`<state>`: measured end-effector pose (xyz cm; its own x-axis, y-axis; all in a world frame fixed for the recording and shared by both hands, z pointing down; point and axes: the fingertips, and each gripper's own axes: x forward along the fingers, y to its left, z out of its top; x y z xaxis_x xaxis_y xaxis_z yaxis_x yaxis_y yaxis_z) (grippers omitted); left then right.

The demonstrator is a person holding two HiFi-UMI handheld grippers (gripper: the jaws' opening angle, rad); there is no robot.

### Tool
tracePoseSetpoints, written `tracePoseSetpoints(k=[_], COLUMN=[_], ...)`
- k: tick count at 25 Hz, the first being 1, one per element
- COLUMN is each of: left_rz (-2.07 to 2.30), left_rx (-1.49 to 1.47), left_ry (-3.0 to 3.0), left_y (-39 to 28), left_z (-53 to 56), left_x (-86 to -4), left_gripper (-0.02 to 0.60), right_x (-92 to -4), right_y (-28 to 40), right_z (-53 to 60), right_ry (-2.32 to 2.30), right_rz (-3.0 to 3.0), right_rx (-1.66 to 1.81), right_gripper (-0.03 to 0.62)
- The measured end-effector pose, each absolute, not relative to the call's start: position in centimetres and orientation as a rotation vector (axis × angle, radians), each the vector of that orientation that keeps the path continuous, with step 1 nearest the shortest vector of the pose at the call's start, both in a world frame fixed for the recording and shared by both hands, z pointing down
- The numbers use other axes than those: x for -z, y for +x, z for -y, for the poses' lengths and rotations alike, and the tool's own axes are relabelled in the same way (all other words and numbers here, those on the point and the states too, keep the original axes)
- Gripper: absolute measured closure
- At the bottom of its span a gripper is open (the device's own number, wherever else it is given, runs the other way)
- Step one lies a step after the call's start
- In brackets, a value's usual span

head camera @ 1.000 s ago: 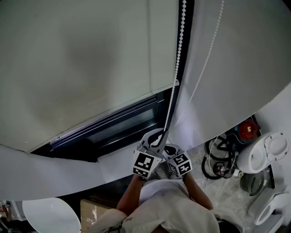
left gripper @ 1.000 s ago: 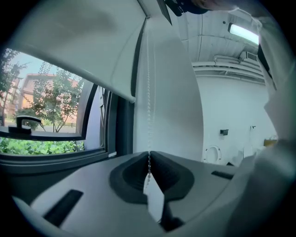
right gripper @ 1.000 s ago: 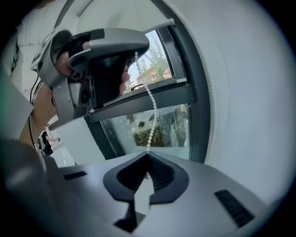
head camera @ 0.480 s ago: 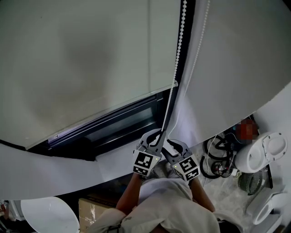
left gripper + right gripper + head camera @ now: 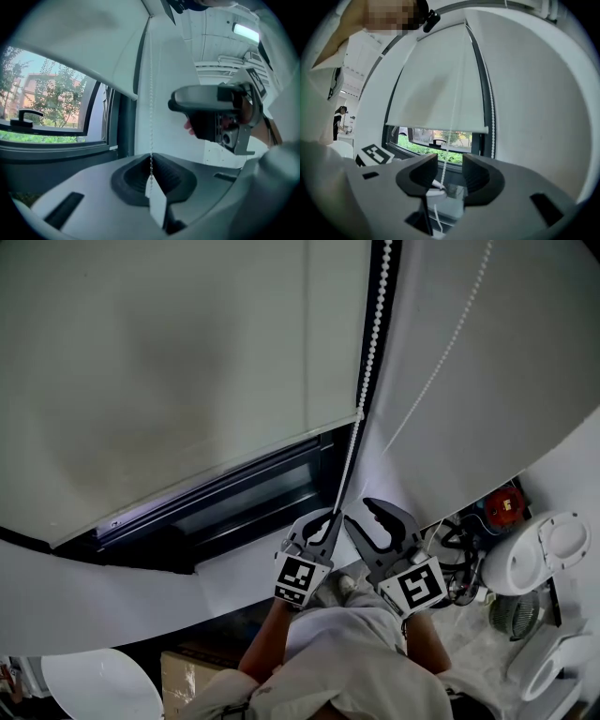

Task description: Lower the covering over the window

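A pale roller blind [image 5: 187, 362] covers most of the window [image 5: 253, 498], and its bottom bar stops above the dark frame. A white bead chain [image 5: 373, 334] hangs at the blind's right edge. My left gripper [image 5: 328, 519] is shut on this chain, which in the left gripper view drops as a bead chain [image 5: 151, 103] into the closed left gripper [image 5: 151, 160]. My right gripper [image 5: 361, 515] stands a little higher to the right. Its jaws have just opened. The bead chain [image 5: 446, 161] passes between the right gripper [image 5: 450, 166] unpressed. The blind [image 5: 440, 84] hangs ahead.
White wall [image 5: 487, 381] flanks the window on the right. Below on the floor lie white sanitary fixtures [image 5: 553, 549], a red object [image 5: 506, 505], coiled cables [image 5: 450, 568] and a cardboard box [image 5: 192, 667]. A person [image 5: 340, 119] stands far off at the left.
My right gripper has let go of the chain, opened wide and risen beside it. The left gripper keeps its hold and has stayed put.
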<state>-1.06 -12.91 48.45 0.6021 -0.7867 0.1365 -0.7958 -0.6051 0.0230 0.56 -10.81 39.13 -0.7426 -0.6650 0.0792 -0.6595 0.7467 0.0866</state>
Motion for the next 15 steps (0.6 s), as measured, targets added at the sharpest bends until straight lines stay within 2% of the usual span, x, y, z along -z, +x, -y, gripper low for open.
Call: tracePoseSetpoints(k=[8,9,11,15], left_rz=[1.320,1.318,1.314,1.315], left_rx=[-0.170,-0.169,-0.169,-0.184], left_ry=[2.761,2.763,2.766,2.761], left_y=[-0.2,-0.2,-0.2,-0.2], left_z=[12.3,12.3,12.1,12.1], left_x=[-48.4,-48.4,-48.3,-48.6], left_gripper=[0.561,0.561,0.561,0.561], right_x=[-33.8,-33.4,-32.9,-33.3], right_y=[-1.9,-2.1,-2.4,-2.3], right_z=[12.5,12.7,13.3,13.7], right_ry=[1.057,1.063,1.090,1.143], right_rz=[2.948,2.960,2.976,3.022], right_rx=[0.219,0.230,0.232,0.166], right_gripper=[0.453,0.475,0.579,0.591])
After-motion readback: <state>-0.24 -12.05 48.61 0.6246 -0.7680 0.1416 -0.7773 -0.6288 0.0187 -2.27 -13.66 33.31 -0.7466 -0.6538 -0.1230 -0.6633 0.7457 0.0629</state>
